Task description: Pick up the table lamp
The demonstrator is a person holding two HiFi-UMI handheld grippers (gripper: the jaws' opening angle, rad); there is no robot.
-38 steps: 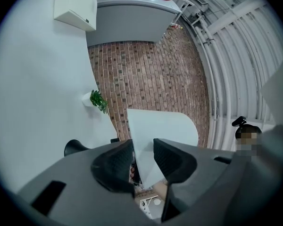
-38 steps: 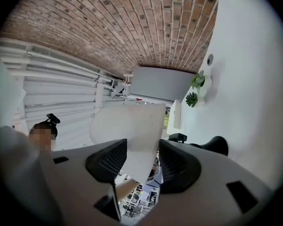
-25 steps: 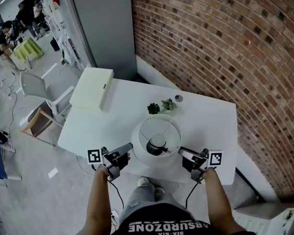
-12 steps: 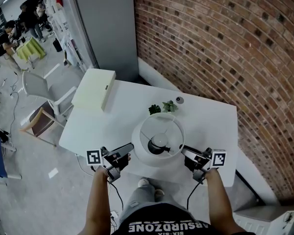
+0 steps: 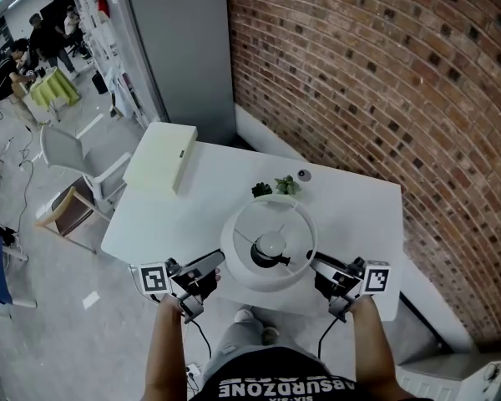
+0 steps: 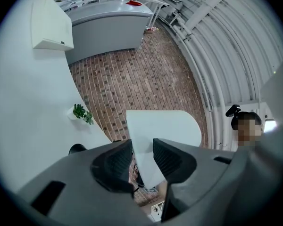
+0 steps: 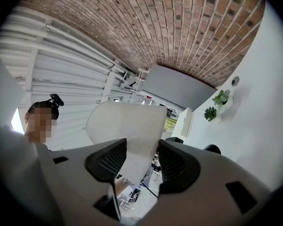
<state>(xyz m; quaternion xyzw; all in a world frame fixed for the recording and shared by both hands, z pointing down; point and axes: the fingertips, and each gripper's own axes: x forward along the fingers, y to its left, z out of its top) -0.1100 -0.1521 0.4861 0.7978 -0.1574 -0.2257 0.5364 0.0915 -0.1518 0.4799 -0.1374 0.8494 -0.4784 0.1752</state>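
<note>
Head view: the table lamp [image 5: 270, 245] is upright, long axis vertical, at the near edge of the tabletop [image 5: 192, 215]. It is between both hands, equally near. The left gripper [image 5: 218, 259] and right gripper [image 5: 313, 261] have fingers clamped on opposite sides of its shade.

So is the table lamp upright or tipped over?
Upright: the head view looks down into the table lamp shade, bulb centred; left hand-held gripper and right hand-held gripper clamp its rim.

red brick wall [image 5: 384, 73] | grey column [image 5: 179, 48] | grey floor [image 5: 58, 316] | white table [image 5: 171, 224] | white chair [image 5: 67, 150] at left
</note>
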